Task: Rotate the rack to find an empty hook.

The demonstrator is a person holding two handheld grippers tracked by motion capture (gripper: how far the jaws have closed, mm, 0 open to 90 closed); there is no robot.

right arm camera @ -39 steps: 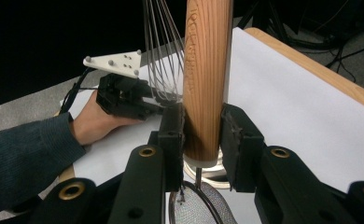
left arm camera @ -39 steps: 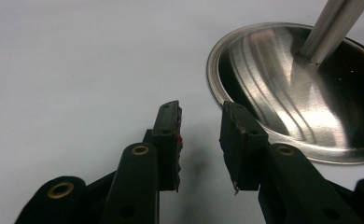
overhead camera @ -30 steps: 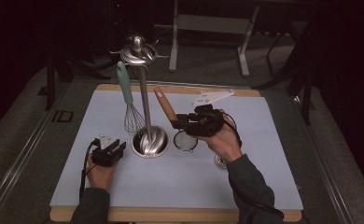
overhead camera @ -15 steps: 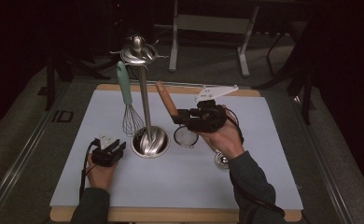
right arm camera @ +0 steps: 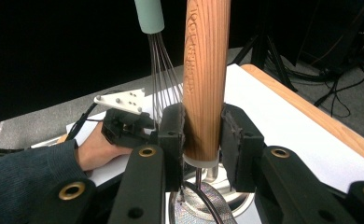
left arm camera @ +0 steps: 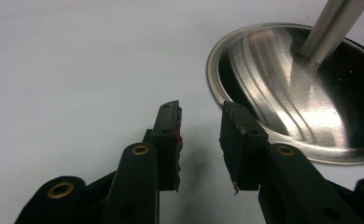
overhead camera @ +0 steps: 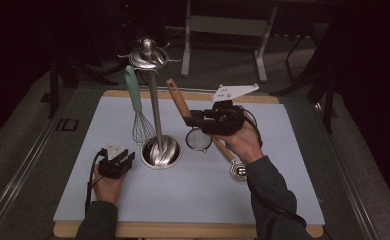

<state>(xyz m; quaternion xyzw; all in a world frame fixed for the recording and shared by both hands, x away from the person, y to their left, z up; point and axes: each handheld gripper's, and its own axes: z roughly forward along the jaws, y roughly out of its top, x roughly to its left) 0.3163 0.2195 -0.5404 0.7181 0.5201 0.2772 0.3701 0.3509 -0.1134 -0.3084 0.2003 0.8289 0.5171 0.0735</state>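
A steel utensil stand rises from a round base on the pale mat. A whisk with a teal handle hangs from the stand's top. My right gripper is shut on the wooden handle of a small mesh strainer. It holds the strainer tilted, just right of the stand. My left gripper lies low on the mat beside the base's left rim, jaws open with nothing between them.
A second wooden-handled utensil with a round steel head lies on the mat under my right wrist. The mat covers a wooden board. Dark floor and metal furniture legs lie beyond the far edge.
My right gripper has risen slightly with the strainer. The left gripper has stayed put.
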